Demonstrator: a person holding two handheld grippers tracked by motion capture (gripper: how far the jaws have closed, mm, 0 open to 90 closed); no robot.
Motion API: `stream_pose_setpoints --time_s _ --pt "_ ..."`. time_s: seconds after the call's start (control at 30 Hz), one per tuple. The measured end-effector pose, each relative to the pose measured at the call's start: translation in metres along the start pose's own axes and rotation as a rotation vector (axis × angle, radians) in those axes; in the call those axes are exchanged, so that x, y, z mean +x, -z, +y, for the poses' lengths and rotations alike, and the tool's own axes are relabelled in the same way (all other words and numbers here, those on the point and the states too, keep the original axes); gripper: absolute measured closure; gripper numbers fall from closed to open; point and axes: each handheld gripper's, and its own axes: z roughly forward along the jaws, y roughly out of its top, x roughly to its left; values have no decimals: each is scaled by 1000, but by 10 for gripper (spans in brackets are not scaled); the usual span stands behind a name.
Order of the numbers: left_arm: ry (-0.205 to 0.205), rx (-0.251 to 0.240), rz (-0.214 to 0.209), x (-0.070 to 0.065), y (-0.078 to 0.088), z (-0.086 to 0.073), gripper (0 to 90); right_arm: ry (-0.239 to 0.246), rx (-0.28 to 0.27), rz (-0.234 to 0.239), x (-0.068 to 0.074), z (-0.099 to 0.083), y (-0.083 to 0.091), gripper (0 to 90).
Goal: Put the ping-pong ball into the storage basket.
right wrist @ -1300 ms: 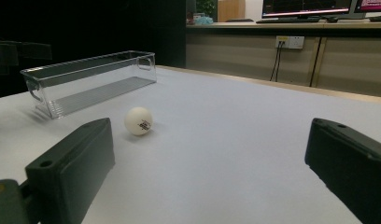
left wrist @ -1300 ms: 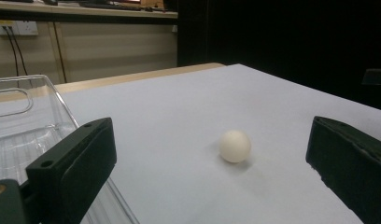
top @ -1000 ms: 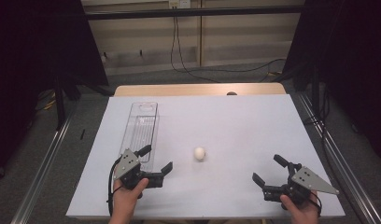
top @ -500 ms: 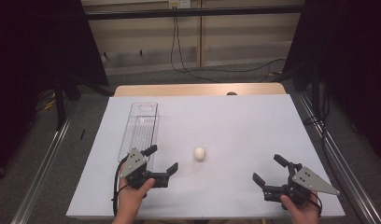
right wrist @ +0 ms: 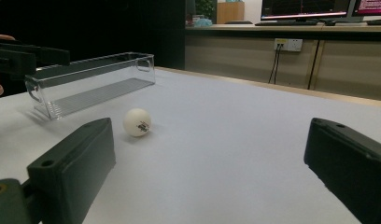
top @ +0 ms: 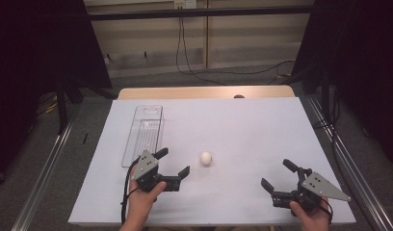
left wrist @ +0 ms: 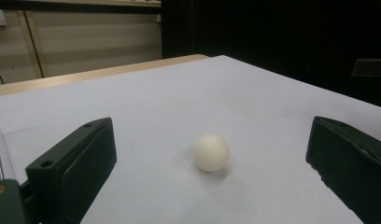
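A small white ball (top: 205, 158) sits on the white table (top: 242, 130), a little left of centre and toward the near edge. In the right gripper view the ball (right wrist: 137, 122) shows a dark printed mark on its side.

The left gripper (top: 174, 163) is held low over the table, just left of the ball, jaws spread wide and pointed toward it. In the left gripper view the ball (left wrist: 210, 152) lies ahead between the two black jaws, nearer the middle than either jaw, not touching them. The left hand (top: 142, 197) grips the body from below, a black cable trailing beside it.

The right gripper (top: 278, 175) is near the right front corner of the table, well apart from the ball, jaws also wide apart and holding nothing. The right hand (top: 310, 215) holds it at the table's near edge.

A clear plastic bin (top: 144, 132), long and narrow, lies on the left part of the table, beyond the left gripper. In the right gripper view the bin (right wrist: 93, 81) stands behind the ball, apart from it.
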Motion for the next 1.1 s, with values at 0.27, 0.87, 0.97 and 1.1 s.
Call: stream_pose_setpoints --time_s 0.27,0.87,0.97,1.1 --pt "0 1 6 0 -5 0 19 1 -1 1 1 0 0 17" --pt "-5 10 10 0 -10 1 19 -2 -3 -1 1 0 0 18" --pt "-6 14 6 -1 -11 1 19 -2 -3 -1 1 0 0 18" --pt "-17 27 4 -1 -12 0 19 -3 -2 -1 1 0 0 17"
